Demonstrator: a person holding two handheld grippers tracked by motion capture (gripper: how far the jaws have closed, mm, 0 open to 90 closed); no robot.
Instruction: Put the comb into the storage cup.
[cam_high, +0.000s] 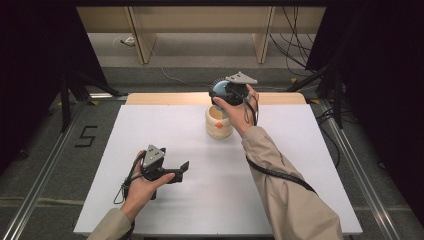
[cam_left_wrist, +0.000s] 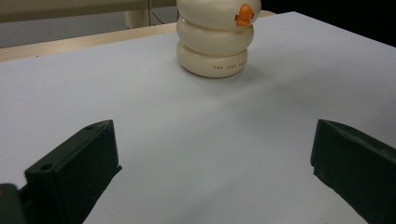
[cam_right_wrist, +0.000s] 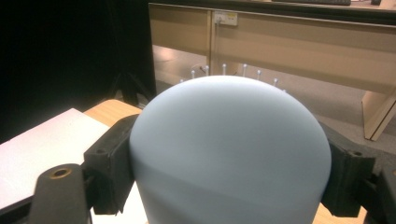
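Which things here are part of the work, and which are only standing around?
Part of the work:
- blue-grey brush, held in the right tongs
- cream ringed pot
- left tongs, open, on standby

Standing around:
- wooden benches
- floor cables

Left tool (cam_left_wrist: 215, 163) jaws apart; cream ribbed holder (cam_left_wrist: 214, 42) ahead on table (cam_left_wrist: 93, 93).

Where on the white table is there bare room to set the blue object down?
White table is bare around the cream ribbed ceramic holder, except near-left where the left gripper rests open. Crowded only above the holder, where the right gripper clamps the rounded pale-blue brush.
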